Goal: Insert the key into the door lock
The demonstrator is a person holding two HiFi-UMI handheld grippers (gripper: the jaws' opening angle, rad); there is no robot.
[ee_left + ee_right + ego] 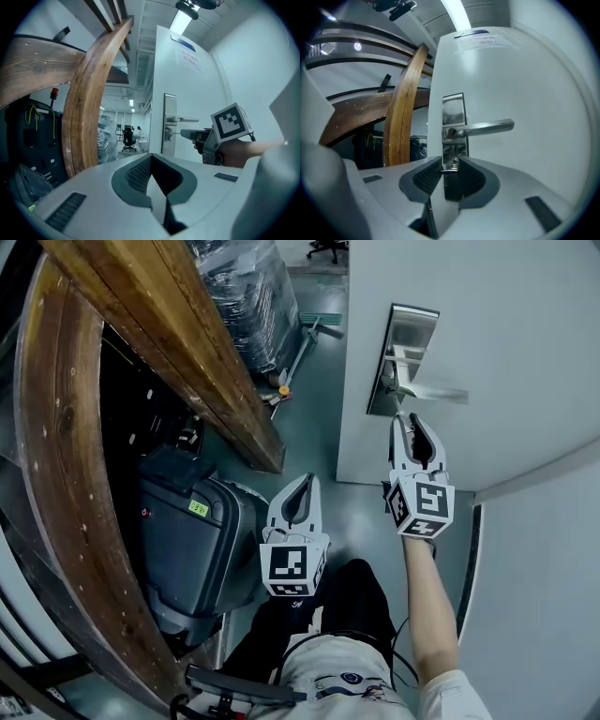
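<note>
The white door point(525, 352) carries a steel lock plate point(403, 357) with a lever handle point(433, 392). My right gripper point(411, 420) points at the plate's lower end, just under the handle. In the right gripper view, the right gripper point(451, 165) is shut on a small metal key point(452, 164), whose tip sits at the lower part of the lock plate point(453, 117); I cannot tell whether it is inside the keyhole. My left gripper point(300, 486) hangs lower and to the left, away from the door, shut and empty. The left gripper view shows the right gripper point(190, 135) at the lock plate point(169, 123).
A curved wooden beam point(56, 474) and a straight plank point(178, 343) stand at the left. A dark wheeled case point(192, 540) sits on the floor beside my legs point(319, 615). A plastic-wrapped pallet point(248, 296) lies beyond the door edge. A white wall point(544, 596) closes the right side.
</note>
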